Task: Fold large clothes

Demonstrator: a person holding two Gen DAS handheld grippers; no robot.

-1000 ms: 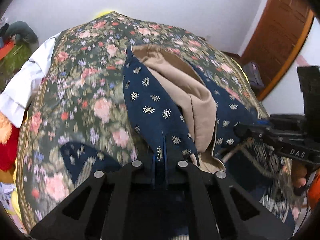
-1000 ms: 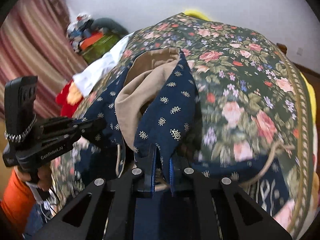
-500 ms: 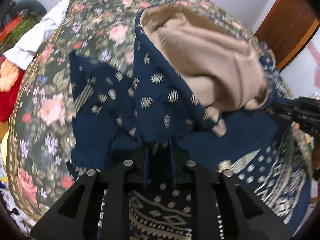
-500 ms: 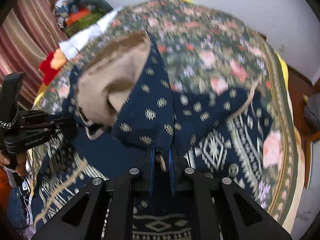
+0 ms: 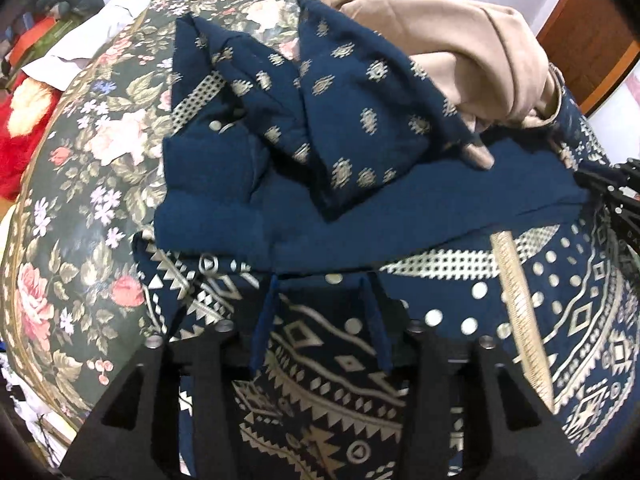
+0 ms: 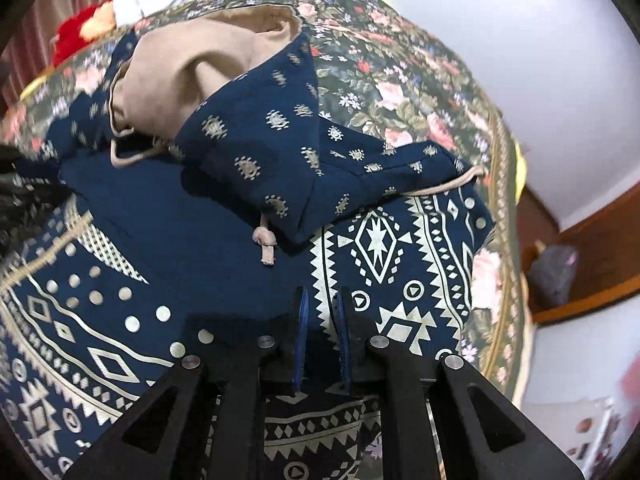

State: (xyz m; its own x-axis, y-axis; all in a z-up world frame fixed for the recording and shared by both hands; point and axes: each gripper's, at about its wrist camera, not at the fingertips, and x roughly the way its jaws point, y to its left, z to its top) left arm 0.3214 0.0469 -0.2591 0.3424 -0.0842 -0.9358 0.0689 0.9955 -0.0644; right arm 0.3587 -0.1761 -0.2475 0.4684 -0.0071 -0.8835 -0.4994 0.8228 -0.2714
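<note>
A navy hooded garment (image 5: 360, 216) with pale geometric print lies on a floral bedspread (image 5: 80, 200). Its top part is folded down over the body, and the hood's beige lining (image 5: 460, 40) bulges at the far side. My left gripper (image 5: 320, 284) hovers at the fold's near edge; its jaws are opening and no cloth is between them. My right gripper (image 6: 321, 294) is shut, its tips at the same fold edge of the garment (image 6: 200, 220), pinching cloth. A knotted beige drawstring (image 6: 264, 244) lies just ahead of it.
White clothing (image 5: 92, 52) and a red plush item (image 5: 20, 140) lie at the bed's far left. A wooden door (image 5: 592, 40) stands beyond the bed. A dark bag (image 6: 552, 276) sits off the bed's right side. The bedspread (image 6: 400, 80) stretches beyond the garment.
Both grippers carried the garment's top part toward me and down, laying it over the body. The left jaws have parted and let the cloth go. The right jaws stay together.
</note>
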